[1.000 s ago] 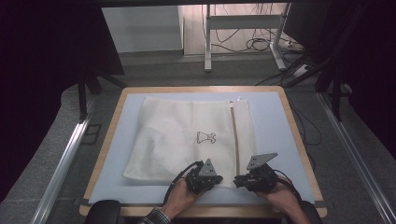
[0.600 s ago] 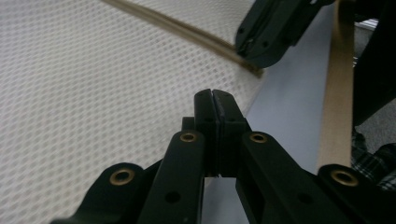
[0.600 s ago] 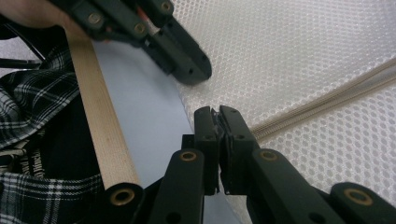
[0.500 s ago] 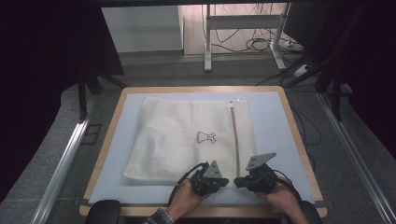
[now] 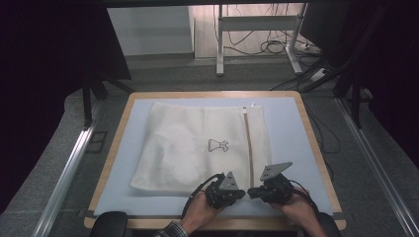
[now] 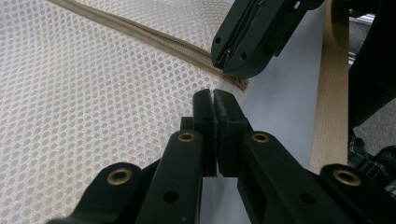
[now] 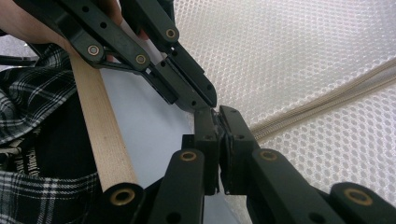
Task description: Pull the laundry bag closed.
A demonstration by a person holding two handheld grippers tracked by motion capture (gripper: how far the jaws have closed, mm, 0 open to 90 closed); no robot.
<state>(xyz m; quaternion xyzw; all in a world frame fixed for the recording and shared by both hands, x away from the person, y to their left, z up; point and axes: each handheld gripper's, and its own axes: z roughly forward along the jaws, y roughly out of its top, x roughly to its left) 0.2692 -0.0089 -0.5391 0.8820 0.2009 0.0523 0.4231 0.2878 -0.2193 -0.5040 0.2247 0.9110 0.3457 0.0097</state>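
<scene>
A white mesh laundry bag [image 5: 192,148] lies flat on the pale blue mat [image 5: 286,123], its tan zipper [image 5: 248,143] running toward the near edge. Both grippers meet at the bag's near edge, by the zipper's end. My left gripper [image 5: 242,192] [image 6: 215,100] is shut, its tips on the bag's edge beside the zipper [image 6: 140,35]. My right gripper [image 5: 250,192] [image 7: 217,116] is shut where the zipper [image 7: 322,100] ends; whatever it pinches is hidden by the jaws. The tips of the two grippers nearly touch. The right gripper [image 6: 229,65] also shows in the left gripper view.
The wooden table rim [image 5: 312,138] frames the mat. A small black print [image 5: 218,145] marks the bag's middle. Bare mat lies to the right of the bag and along the near edge. Beyond the table are a desk frame [image 5: 220,44] and floor cables [image 5: 276,47].
My left gripper has slid a little to the right along the bag's near edge, closing the gap to the right gripper. The right gripper has barely moved.
</scene>
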